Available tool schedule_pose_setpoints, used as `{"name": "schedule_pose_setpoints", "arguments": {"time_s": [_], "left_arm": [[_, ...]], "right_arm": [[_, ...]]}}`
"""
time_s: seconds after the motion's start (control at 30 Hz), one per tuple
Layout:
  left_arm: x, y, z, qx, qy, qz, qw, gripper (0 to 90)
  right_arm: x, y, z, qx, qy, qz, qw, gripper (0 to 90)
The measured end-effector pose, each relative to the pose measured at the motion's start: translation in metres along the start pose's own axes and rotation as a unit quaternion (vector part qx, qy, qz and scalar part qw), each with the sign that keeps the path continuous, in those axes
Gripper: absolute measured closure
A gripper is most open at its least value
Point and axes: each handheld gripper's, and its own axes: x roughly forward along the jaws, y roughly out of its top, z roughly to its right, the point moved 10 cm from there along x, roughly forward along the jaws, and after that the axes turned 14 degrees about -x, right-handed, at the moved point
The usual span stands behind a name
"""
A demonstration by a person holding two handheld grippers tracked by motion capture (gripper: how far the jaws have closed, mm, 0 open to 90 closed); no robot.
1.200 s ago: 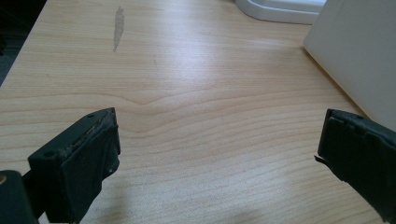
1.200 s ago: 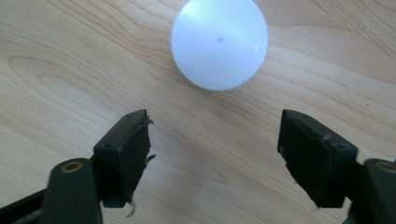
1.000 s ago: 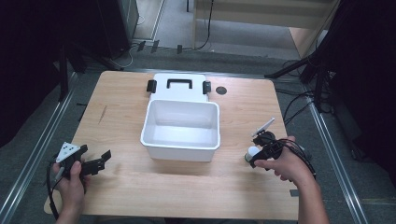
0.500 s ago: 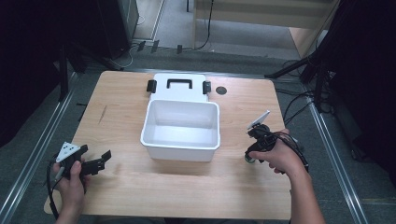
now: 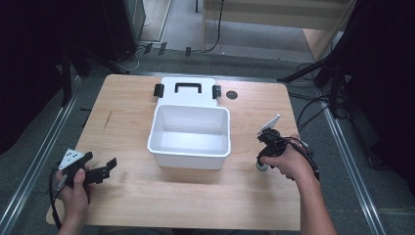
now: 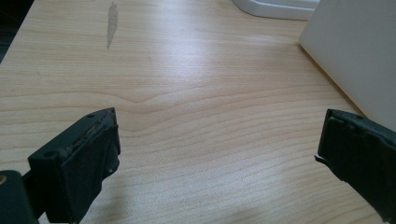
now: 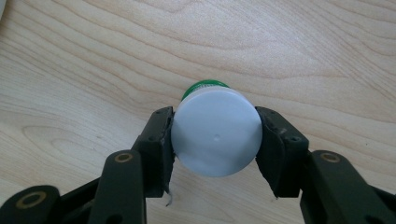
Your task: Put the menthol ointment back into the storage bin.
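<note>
The right gripper (image 7: 215, 140) is pointing down at the table (image 5: 127, 122), w/ its jaws clamped on a small jar (image 7: 215, 132). They've just been closing in, and the jar is sitting between them, both pads pressing against the sides of its white cap. A green band is peeking out beyond the cap, on the far side from the claw. The jar is sitting upright on the wood, directly under the claw, so from the right gripper view I'm looking at the cap's flat top. In the high view the person's right hand (image 5: 288, 159) is wrapping the gripper's body, and a bit of the jar (image 5: 262, 167) is showing just below the fist. The white bin (image 5: 190, 134) is standing apart from that claw, off to its left, w/ the lid (image 5: 187, 90) lying flat just behind the bin, handle up.

The left gripper (image 5: 100, 171) is resting low near the table's front-left corner, jaws standing wide apart w/ nothing btw them but bare wood. From the left gripper view, the bin's white wall (image 6: 359, 51) is sitting ahead of the claw and to its right, not touching. A grey smudge (image 6: 111, 23) is marking the wood farther ahead, to the left.
</note>
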Motion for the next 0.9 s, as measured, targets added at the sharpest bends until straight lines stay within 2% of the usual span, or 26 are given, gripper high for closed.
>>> {"name": "schedule_pose_setpoints", "arguments": {"time_s": [0.17,0.4,0.57,0.9], "left_arm": [[0.000,0.000,0.000,0.000,-0.001,-0.001,1.0000,0.0],[-0.001,0.000,0.000,0.000,0.000,0.003,1.0000,0.0],[-0.001,0.001,-0.001,-0.003,-0.001,0.003,1.0000,0.0],[-0.001,0.001,-0.001,-0.005,-0.002,0.005,1.0000,0.0]], "right_arm": [[-0.005,0.001,-0.002,-0.015,0.005,-0.001,0.9999,51.4],[-0.022,0.009,-0.004,-0.022,0.003,0.009,0.9997,51.4],[-0.033,0.017,-0.007,-0.021,0.020,0.017,0.9994,51.4],[-0.052,0.036,-0.013,-0.036,0.018,0.019,0.9990,51.5]]}}
